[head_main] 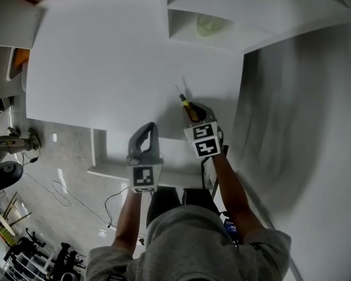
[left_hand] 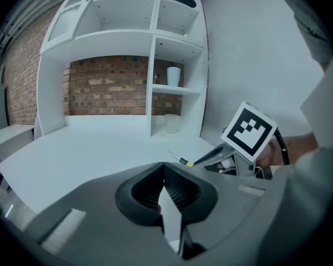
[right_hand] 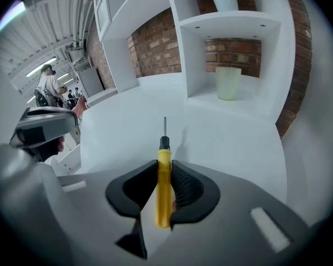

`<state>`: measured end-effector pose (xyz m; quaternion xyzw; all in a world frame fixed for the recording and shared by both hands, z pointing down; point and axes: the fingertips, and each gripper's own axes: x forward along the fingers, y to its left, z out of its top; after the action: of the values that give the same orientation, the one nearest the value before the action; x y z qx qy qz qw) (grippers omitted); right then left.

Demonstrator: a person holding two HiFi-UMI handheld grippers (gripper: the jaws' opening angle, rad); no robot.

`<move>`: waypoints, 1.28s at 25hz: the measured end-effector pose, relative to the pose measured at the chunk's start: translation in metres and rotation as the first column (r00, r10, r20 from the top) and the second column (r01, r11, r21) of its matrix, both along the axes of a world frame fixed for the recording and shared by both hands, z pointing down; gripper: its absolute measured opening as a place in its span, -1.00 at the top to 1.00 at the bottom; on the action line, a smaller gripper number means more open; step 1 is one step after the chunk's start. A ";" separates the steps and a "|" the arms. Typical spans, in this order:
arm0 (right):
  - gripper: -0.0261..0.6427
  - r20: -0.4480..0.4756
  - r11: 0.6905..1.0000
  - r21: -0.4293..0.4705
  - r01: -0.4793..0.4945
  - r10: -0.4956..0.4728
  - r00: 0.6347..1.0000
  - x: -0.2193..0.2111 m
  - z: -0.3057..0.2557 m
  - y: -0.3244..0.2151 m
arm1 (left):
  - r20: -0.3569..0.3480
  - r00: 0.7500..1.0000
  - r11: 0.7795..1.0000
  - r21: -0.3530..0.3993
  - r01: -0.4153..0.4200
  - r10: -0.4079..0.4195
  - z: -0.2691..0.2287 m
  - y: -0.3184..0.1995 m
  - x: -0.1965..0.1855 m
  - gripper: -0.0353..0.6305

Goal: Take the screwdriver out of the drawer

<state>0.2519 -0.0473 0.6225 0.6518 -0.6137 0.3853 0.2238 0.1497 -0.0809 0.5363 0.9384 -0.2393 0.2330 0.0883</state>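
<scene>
Yellow-handled screwdriver [right_hand: 164,173], black collar, thin shaft

Probably a workshop: brick wall [left_hand: 111,87], floor cables [head_main: 58,189], shelving [left_hand: 172,32].

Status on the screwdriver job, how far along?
Done: the screwdriver is out of the drawer and above the white desktop.
In hand: the right tongs are clamped on its yellow handle, shaft pointing forward. The left tongs are closed and empty.
Left: probably setting it down on the desktop; it isn't resting on anything yet.
</scene>
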 end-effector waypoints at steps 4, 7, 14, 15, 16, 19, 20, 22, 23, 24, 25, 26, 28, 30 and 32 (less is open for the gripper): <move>0.68 -0.010 1.000 0.000 -0.003 0.003 1.000 0.000 0.001 -0.003 | 0.010 1.000 1.000 -0.011 0.006 -0.005 0.006 0.001 -0.006 0.86; 0.68 -0.020 1.000 -0.011 0.003 -0.003 1.000 0.000 0.003 -0.004 | 0.008 1.000 1.000 -0.014 0.006 -0.006 0.008 0.001 -0.007 0.86; 0.67 -0.027 1.000 -0.025 0.002 -0.003 1.000 -0.002 0.011 -0.005 | 0.000 1.000 1.000 -0.016 -0.002 0.002 0.011 0.002 -0.010 0.86; 0.67 -0.028 1.000 -0.025 0.003 -0.003 1.000 -0.002 0.010 -0.005 | 0.000 1.000 1.000 -0.017 -0.001 0.001 0.011 0.002 -0.011 0.86; 0.67 -0.029 1.000 -0.025 0.003 -0.004 1.000 -0.002 0.010 -0.005 | 0.000 1.000 1.000 -0.018 -0.001 0.001 0.011 0.001 -0.012 0.86; 0.67 -0.031 1.000 -0.026 -0.005 0.004 0.999 -0.002 0.009 -0.005 | -0.002 1.000 1.000 -0.016 -0.003 0.003 0.010 0.001 -0.013 0.86; 0.67 -0.032 1.000 -0.026 -0.011 0.010 0.999 -0.002 0.009 -0.005 | -0.003 1.000 1.000 -0.016 -0.003 0.003 0.009 0.000 -0.014 0.86; 0.67 -0.033 0.999 -0.024 -0.025 0.024 0.999 -0.001 0.010 -0.005 | -0.006 1.000 1.000 -0.014 -0.002 0.002 0.008 0.000 -0.015 0.86; 0.66 -0.037 0.999 -0.021 -0.032 0.031 0.999 0.000 0.010 -0.005 | -0.007 1.000 1.000 -0.012 -0.002 0.002 0.007 0.000 -0.015 0.86; 0.66 -0.041 0.999 -0.018 -0.037 0.036 0.999 0.000 0.011 -0.005 | -0.007 1.000 1.000 -0.010 -0.002 0.002 0.006 0.000 -0.016 0.86; 0.64 -0.044 0.999 -0.014 -0.038 0.037 0.998 0.000 0.010 -0.005 | -0.008 1.000 1.000 -0.007 -0.002 0.002 0.005 0.000 -0.017 0.86; 0.55 -0.041 0.999 -0.010 -0.035 0.035 0.999 -0.001 0.010 -0.005 | -0.010 1.000 1.000 -0.003 -0.001 0.001 0.003 -0.001 -0.018 0.86; 0.28 -0.023 1.000 0.006 -0.029 0.029 0.999 -0.003 0.007 -0.006 | -0.014 1.000 1.000 0.003 0.004 -0.004 0.000 -0.001 -0.020 0.86; 0.13 -0.007 0.999 0.028 -0.027 0.028 1.000 -0.005 0.002 -0.006 | -0.016 1.000 1.000 0.006 0.003 -0.003 -0.002 -0.001 -0.022 0.86; 0.06 -0.003 0.999 0.046 -0.028 0.028 1.000 -0.007 -0.004 -0.006 | -0.017 1.000 1.000 0.014 -0.001 0.001 -0.006 0.000 -0.024 0.86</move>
<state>0.2453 -0.0537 0.6181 0.6662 -0.6128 0.3728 0.2043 0.1261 -0.0810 0.5298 0.9411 -0.2396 0.2234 0.0839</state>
